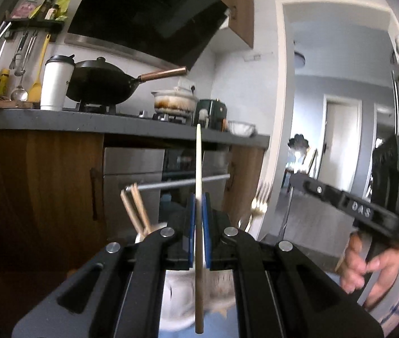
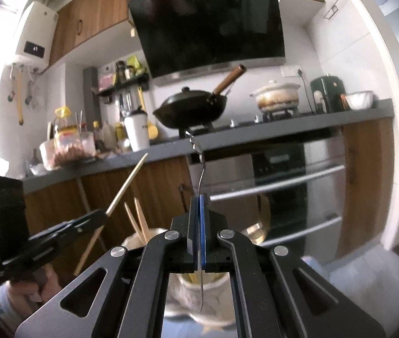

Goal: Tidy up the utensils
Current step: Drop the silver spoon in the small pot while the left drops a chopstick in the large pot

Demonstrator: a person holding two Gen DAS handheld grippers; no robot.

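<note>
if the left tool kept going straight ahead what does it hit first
Probably the oven front under the counter, around its bar handle; depth is unclear. The left tool holds a chopstick.

My left hand-held gripper (image 1: pixel 198 214): black frame, blue pads, silver rivets. The chopstick (image 1: pixel 198 169) in it reads pale cream, darkening to tan low down. My right hand-held gripper (image 2: pixel 199 217): same black and blue. The utensil (image 2: pixel 198 152) there is grey metal. I note tan chopsticks (image 2: pixel 138 219) in a whitish holder (image 2: pixel 199 290). Beyond: black wok (image 2: pixel 191 109) with brown handle, white cup (image 2: pixel 136 133) with black lid, dark grey surface (image 2: pixel 283 132), wood-grain brown cabinets (image 2: pixel 365 180), dark green appliance (image 2: pixel 326 94).
</note>
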